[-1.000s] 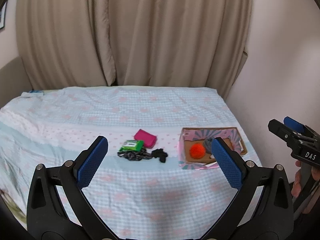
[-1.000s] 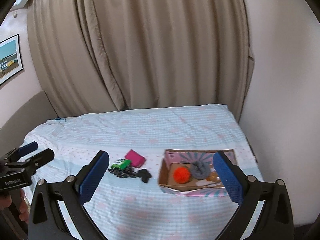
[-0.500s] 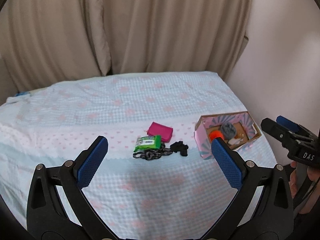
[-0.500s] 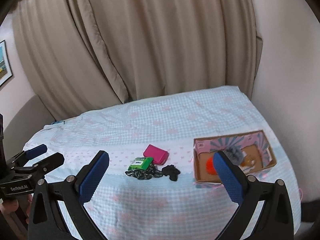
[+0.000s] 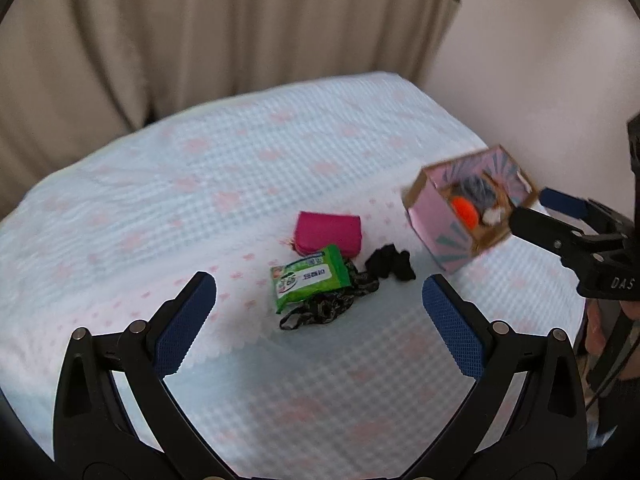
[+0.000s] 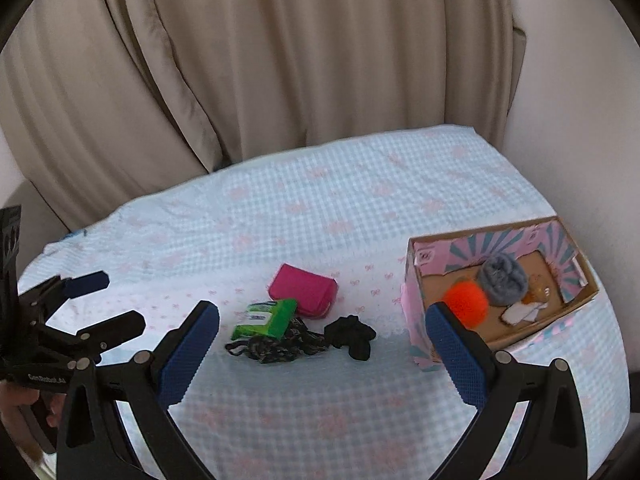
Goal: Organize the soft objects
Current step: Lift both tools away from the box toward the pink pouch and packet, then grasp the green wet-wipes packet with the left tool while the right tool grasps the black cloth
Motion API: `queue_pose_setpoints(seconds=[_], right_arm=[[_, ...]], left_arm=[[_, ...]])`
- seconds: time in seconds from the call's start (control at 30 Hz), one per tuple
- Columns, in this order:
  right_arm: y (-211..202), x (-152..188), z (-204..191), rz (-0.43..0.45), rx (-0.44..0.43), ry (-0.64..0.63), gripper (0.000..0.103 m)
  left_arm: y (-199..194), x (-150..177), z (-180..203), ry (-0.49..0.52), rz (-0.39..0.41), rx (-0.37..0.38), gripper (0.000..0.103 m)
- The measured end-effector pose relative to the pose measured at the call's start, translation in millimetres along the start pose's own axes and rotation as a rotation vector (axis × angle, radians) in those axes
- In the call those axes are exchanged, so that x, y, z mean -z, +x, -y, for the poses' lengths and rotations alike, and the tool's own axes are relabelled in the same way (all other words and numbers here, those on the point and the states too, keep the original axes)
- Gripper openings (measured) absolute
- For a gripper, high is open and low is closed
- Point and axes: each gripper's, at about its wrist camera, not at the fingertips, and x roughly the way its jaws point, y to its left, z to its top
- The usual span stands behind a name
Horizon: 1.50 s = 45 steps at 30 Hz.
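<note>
On the bed lie a magenta pouch, a green wipes pack, a dark patterned band and a black soft item. A pink cardboard box to their right holds an orange pom-pom, a grey fuzzy item and small pieces. My left gripper is open and empty, hovering before the pile. My right gripper is open and empty, above the pile and box.
The bed has a light blue checked cover with pink bows. Beige curtains hang behind it. A pale wall stands close to the bed's right edge, just beyond the box.
Both grippers have moved forward and down toward the bed; the pile and box now look larger and closer. Both stay open. Nothing on the bed has moved.
</note>
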Motion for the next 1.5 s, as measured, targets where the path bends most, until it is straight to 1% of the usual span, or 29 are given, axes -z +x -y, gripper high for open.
queue_pose_setpoints(seconds=[0.13, 0.2, 0.27, 0.3, 0.37, 0.47, 0.5, 0.6, 0.7, 0.77, 0.83, 0.87, 0.93, 1.0, 1.07, 1.17, 1.23, 1.27, 1.3, 1.37, 1.4, 1.43, 1.5], right_arm=[[41.1, 8.0, 1.6, -0.031, 0.016, 0.020, 0.102], [64.4, 13.8, 3.6, -0.061, 0.019, 0.023, 0.095], [85.7, 19.1, 6.3, -0.088, 0.026, 0.025, 0.094], [95.2, 22.1, 7.2, -0.095, 0.027, 0.025, 0.094], [112.9, 27.3, 7.5, -0.107, 0.035, 0.017, 0.094], [139.4, 35.5, 10.4, -0.125, 0.046, 0.009, 0.094], [148.7, 38.3, 11.7, -0.131, 0.051, 0.007, 0.094], [173.1, 46.7, 15.7, -0.155, 0.058, 0.012, 0.087], [193.8, 57.0, 21.3, -0.179, 0.069, 0.039, 0.087], [202.7, 61.7, 24.6, -0.186, 0.072, 0.060, 0.087], [213.2, 67.2, 28.2, -0.192, 0.077, 0.073, 0.087], [216.7, 69.6, 29.4, -0.193, 0.079, 0.078, 0.086], [223.9, 71.8, 32.3, -0.202, 0.077, 0.093, 0.079], [233.2, 75.2, 35.5, -0.221, 0.074, 0.113, 0.072], [237.2, 77.9, 38.1, -0.225, 0.076, 0.127, 0.067], [237.5, 78.4, 38.7, -0.219, 0.085, 0.122, 0.058], [236.6, 79.1, 37.9, -0.221, 0.087, 0.112, 0.046], [236.4, 79.7, 37.9, -0.221, 0.086, 0.111, 0.043], [235.4, 79.5, 38.4, -0.222, 0.085, 0.111, 0.036], [234.0, 79.0, 39.4, -0.226, 0.081, 0.109, 0.032], [232.2, 78.8, 39.4, -0.224, 0.079, 0.110, 0.029], [232.5, 78.3, 38.5, -0.222, 0.078, 0.110, 0.027], [228.7, 78.4, 36.8, -0.216, 0.078, 0.108, 0.026]], left_arm=[[50.8, -2.2, -13.4, 0.064, -0.059, 0.097, 0.102], [76.2, -4.1, -16.1, 0.099, -0.093, 0.168, 0.102], [104.0, -7.4, -18.3, 0.176, -0.132, 0.237, 0.102], [113.3, -8.8, -19.4, 0.202, -0.148, 0.255, 0.102], [139.5, -10.4, -20.2, 0.291, -0.196, 0.290, 0.102], [165.7, -8.1, -19.9, 0.403, -0.240, 0.327, 0.101], [173.3, -6.7, -20.0, 0.429, -0.253, 0.342, 0.100], [195.8, -1.9, -18.5, 0.504, -0.292, 0.381, 0.096], [215.6, 5.2, -16.7, 0.549, -0.327, 0.413, 0.091], [228.2, 9.8, -17.2, 0.564, -0.352, 0.438, 0.083], [236.5, 13.7, -17.0, 0.576, -0.370, 0.448, 0.077], [240.0, 14.8, -17.7, 0.575, -0.378, 0.460, 0.077], [243.7, 14.7, -20.0, 0.555, -0.379, 0.486, 0.076], [246.5, 12.4, -23.4, 0.517, -0.384, 0.515, 0.073], [247.4, 10.5, -26.8, 0.485, -0.381, 0.528, 0.068], [248.5, 9.7, -28.9, 0.456, -0.386, 0.537, 0.065], [248.1, 10.1, -28.7, 0.452, -0.388, 0.532, 0.062], [247.6, 10.0, -29.0, 0.447, -0.391, 0.536, 0.060], [246.5, 9.8, -29.3, 0.442, -0.391, 0.540, 0.058], [242.4, 9.1, -31.6, 0.430, -0.390, 0.539, 0.050], [240.3, 8.3, -33.0, 0.429, -0.390, 0.535, 0.048], [236.4, 8.6, -34.8, 0.430, -0.388, 0.523, 0.043], [232.2, 8.2, -37.8, 0.415, -0.385, 0.506, 0.040]])
